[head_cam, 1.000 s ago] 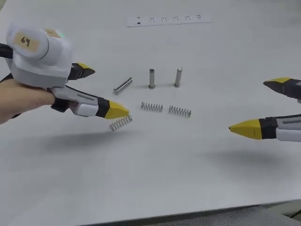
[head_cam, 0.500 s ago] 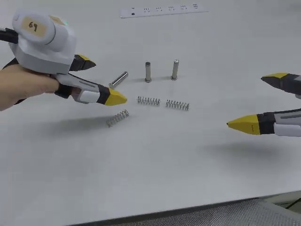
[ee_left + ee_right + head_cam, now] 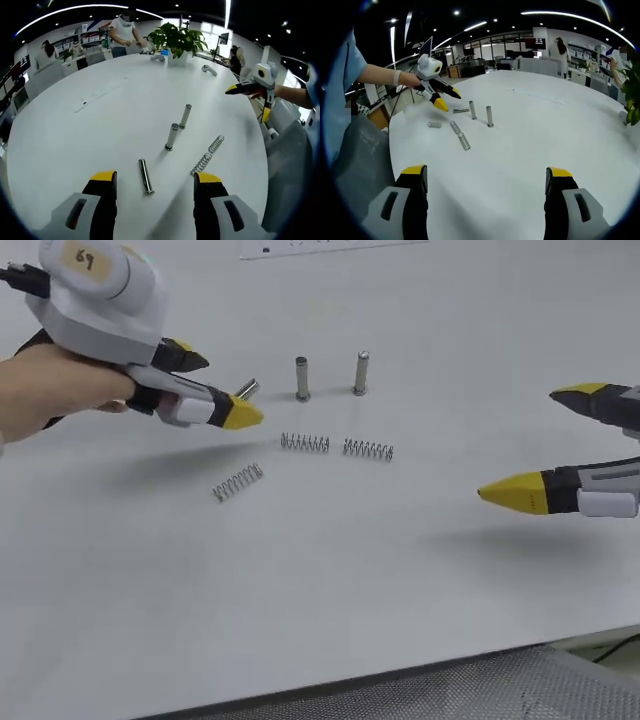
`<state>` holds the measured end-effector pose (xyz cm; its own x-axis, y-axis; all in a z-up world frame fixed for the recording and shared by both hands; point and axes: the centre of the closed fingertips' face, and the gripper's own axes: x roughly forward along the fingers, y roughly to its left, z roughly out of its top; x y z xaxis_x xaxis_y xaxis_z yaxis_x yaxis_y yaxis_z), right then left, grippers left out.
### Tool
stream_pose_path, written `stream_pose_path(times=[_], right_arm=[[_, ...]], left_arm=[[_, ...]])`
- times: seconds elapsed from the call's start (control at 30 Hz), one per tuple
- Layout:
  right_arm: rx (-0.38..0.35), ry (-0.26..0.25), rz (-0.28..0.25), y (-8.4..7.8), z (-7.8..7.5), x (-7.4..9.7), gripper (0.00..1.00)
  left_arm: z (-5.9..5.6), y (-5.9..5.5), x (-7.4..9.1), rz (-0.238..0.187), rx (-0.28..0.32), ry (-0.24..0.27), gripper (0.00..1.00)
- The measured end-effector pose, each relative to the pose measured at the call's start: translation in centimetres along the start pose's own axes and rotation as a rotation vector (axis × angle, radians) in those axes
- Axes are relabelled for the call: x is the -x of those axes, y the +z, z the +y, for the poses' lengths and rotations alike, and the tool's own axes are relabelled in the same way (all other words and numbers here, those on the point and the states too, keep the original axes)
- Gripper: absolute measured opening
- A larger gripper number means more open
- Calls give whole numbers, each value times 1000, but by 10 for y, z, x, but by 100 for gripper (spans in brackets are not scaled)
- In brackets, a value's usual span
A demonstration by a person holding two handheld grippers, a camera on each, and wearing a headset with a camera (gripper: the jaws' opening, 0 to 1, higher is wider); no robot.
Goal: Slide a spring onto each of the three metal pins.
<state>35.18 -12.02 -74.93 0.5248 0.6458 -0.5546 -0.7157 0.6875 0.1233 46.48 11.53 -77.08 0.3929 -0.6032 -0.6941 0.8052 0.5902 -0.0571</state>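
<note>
Two metal pins stand upright (image 3: 302, 378) (image 3: 361, 373) on the white table. A third pin (image 3: 246, 390) lies flat, half hidden behind my left gripper (image 3: 222, 388), which hovers open over it. In the left gripper view the lying pin (image 3: 145, 176) sits between the open jaws of the left gripper (image 3: 155, 177), with the upright pins (image 3: 171, 136) (image 3: 185, 115) beyond. Three springs lie loose: one (image 3: 238, 481) near the left gripper, two (image 3: 305, 443) (image 3: 368, 449) in front of the upright pins. My right gripper (image 3: 530, 443) stays open at the right, far from the parts and holding nothing (image 3: 486, 171).
A white power strip (image 3: 320, 248) lies at the far side of the table. The table's near edge (image 3: 400, 675) runs along the bottom. A potted plant (image 3: 175, 37) stands at the far end, with people beyond it.
My left gripper has moved away from the nearest spring, farther across the table to the lying pin. The right gripper has barely moved. The head camera has shifted.
</note>
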Motion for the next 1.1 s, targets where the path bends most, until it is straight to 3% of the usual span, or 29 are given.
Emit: stream_pose_path(times=[0.17, 0.8, 1.1], right_arm=[[-6, -3, 2, -2, -1, 0, 97], [-18, -4, 0, -4, -1, -2, 97], [-26, -11, 1, -7, -3, 0, 97]], left_arm=[[4, 4, -6, 2, 6, 6, 49], [17, -2, -23, 59, 58, 33, 22], [15, -8, -32, 94, 67, 33, 17]])
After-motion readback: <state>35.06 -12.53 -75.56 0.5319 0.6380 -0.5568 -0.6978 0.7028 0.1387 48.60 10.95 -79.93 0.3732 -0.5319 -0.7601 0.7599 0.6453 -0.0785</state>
